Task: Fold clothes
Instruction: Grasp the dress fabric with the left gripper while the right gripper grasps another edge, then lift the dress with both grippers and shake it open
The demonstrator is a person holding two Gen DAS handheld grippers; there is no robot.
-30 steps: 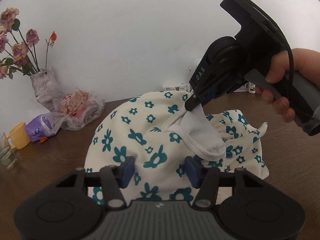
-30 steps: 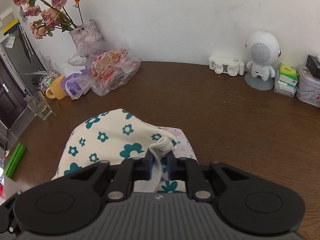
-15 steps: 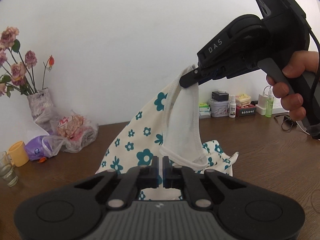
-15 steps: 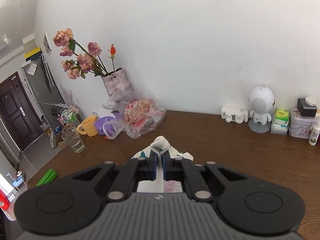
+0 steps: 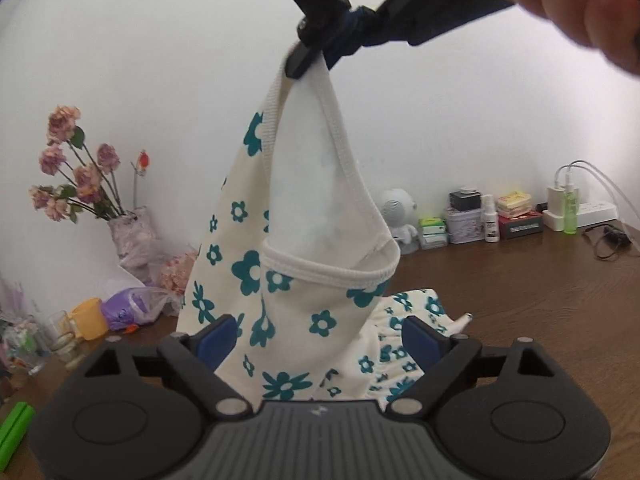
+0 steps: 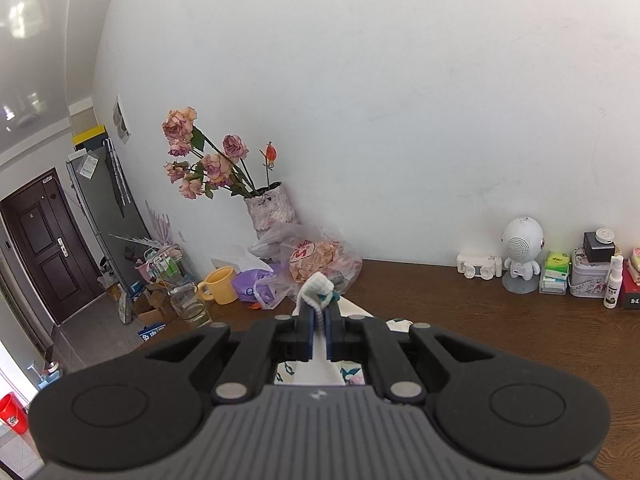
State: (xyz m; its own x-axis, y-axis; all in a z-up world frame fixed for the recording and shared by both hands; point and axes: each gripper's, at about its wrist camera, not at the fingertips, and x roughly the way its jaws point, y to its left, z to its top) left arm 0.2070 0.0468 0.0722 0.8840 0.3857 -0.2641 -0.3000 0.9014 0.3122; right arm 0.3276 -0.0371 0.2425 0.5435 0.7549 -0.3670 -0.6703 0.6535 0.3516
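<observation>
A cream garment with teal flowers (image 5: 288,280) hangs in the air, its lower part resting on the brown table (image 5: 540,300). My right gripper (image 5: 308,60) is shut on its ribbed edge and holds it high; in the right wrist view the pinched white edge (image 6: 318,292) sticks out between the shut gripper (image 6: 319,320). My left gripper (image 5: 316,336) is open, its blue pads on either side of the hanging cloth, not clamping it.
A vase of dried roses (image 6: 268,208), plastic bags (image 6: 312,260), a yellow mug (image 6: 220,284) and a glass (image 6: 188,308) stand at the table's back left. A white robot speaker (image 6: 522,252), tins and bottles (image 5: 492,220) line the back right wall.
My right gripper has lifted the garment higher off the table. My left gripper, shut half a second ago, has opened wide around the hanging cloth.
</observation>
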